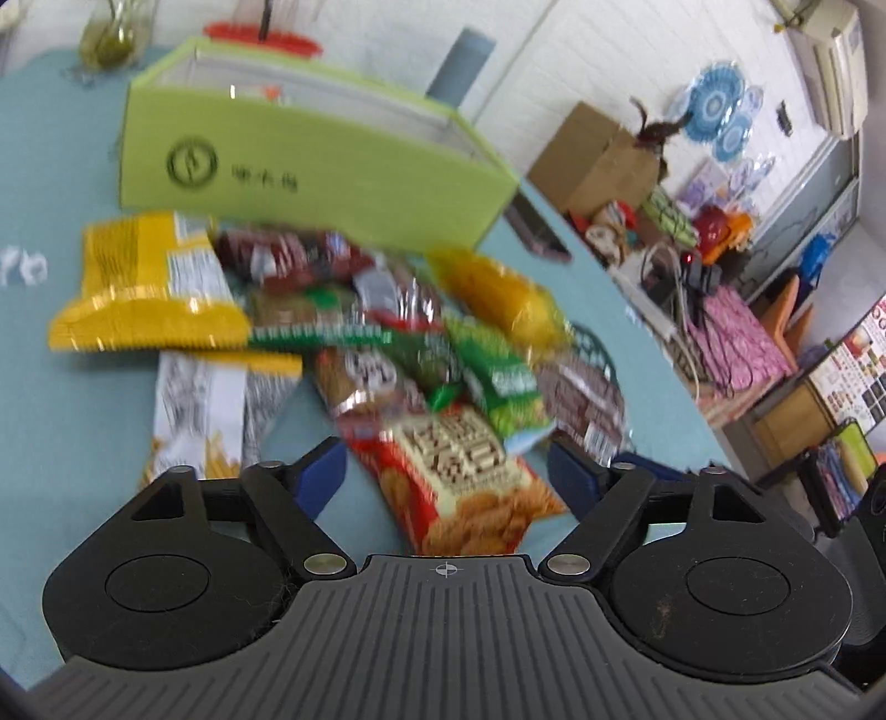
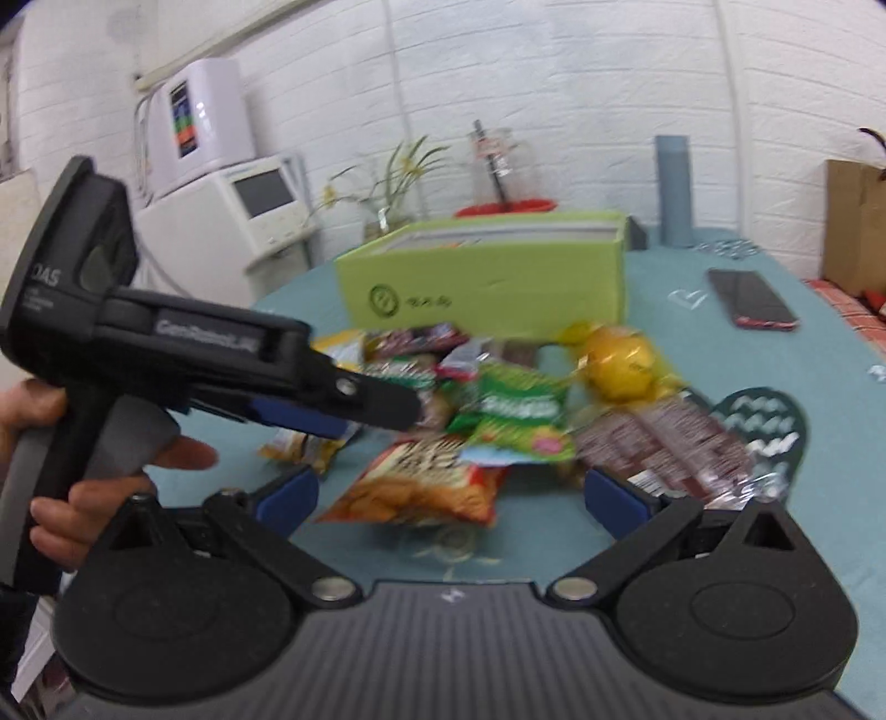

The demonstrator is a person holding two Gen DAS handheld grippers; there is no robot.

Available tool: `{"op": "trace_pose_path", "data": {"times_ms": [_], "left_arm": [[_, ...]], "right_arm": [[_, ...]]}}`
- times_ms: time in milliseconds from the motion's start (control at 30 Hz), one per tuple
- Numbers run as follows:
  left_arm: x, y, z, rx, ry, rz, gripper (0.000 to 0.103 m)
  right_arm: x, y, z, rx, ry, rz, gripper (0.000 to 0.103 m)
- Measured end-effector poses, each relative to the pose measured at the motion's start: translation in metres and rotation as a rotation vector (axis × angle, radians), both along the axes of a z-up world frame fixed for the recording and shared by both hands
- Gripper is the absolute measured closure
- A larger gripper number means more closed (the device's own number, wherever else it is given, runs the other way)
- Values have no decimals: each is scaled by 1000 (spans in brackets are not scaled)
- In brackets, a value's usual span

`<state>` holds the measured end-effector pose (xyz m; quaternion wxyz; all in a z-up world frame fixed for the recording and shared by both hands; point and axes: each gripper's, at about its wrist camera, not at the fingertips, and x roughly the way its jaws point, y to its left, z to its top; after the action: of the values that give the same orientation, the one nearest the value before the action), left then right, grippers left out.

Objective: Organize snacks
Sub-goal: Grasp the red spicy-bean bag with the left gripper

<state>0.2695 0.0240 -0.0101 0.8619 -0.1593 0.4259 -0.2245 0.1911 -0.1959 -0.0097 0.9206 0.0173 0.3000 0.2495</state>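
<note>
Two blurred fisheye views over a teal table heaped with snack packets.

Left wrist view: left gripper low over the table, blue-padded fingers spread wide apart, gripping nothing. Between the fingers, a red biscuit pack lying flat, its near end close to the gripper body. Beyond it, a loose pile: green pack, brown wrappers to the right, yellow bag to the left, white pack partly under the yellow bag, and an orange-yellow pouch at the back right. Behind the pile, an open lime-green box with a round logo on its front; something small inside, too blurred to identify. Red lid and glass vase behind the box. Cluttered room corner with a cardboard box off to the right.

Right wrist view: right gripper also low, fingers wide apart, empty. Red biscuit pack just ahead, between the fingers, green pack overlapping its far end. Brown wrappers near the right finger, partly over a dark green coaster. Orange-yellow pouch behind them. Lime-green box at the far side of the pile. Left gripper seen from the side at left, held by a hand, tips over the left edge of the pile. Phone lying flat at the right, well apart from the snacks. Grey cylinder and white appliance by the white brick wall.
</note>
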Motion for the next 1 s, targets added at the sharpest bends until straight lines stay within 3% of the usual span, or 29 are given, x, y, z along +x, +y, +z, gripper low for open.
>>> {"op": "trace_pose_path", "data": {"times_ms": [167,200,233,400,567,700,800,900,967,1000], "left_arm": [[9,-9,-12,18,39,-18,58],[9,-9,-14,16,37,-20,62],[7,-8,-15,19,30,-10,71],[-15,7,-21,-8,42,-14,81],[-58,6,-20,27,4,-31,77],[-65,6,-13,60,-32,-8,51],[-59,16,-12,42,-38,21,47],[-45,17,-20,-10,8,18,48],[-46,13,-21,-4,-7,-5,54],[-48,10,-22,3,-11,-22,75]], "right_arm": [[21,24,-16,-29,36,57,4],[22,29,-17,-32,47,66,20],[22,33,-17,-35,53,70,25],[-4,39,-16,-57,42,94,25],[-32,43,-23,-59,52,126,12],[-32,37,-19,-42,59,73,11],[-31,33,-16,-40,44,47,10],[-23,36,-21,-45,58,39,11],[-24,41,-27,-55,49,70,17],[-28,47,-28,-91,26,83,20]]}}
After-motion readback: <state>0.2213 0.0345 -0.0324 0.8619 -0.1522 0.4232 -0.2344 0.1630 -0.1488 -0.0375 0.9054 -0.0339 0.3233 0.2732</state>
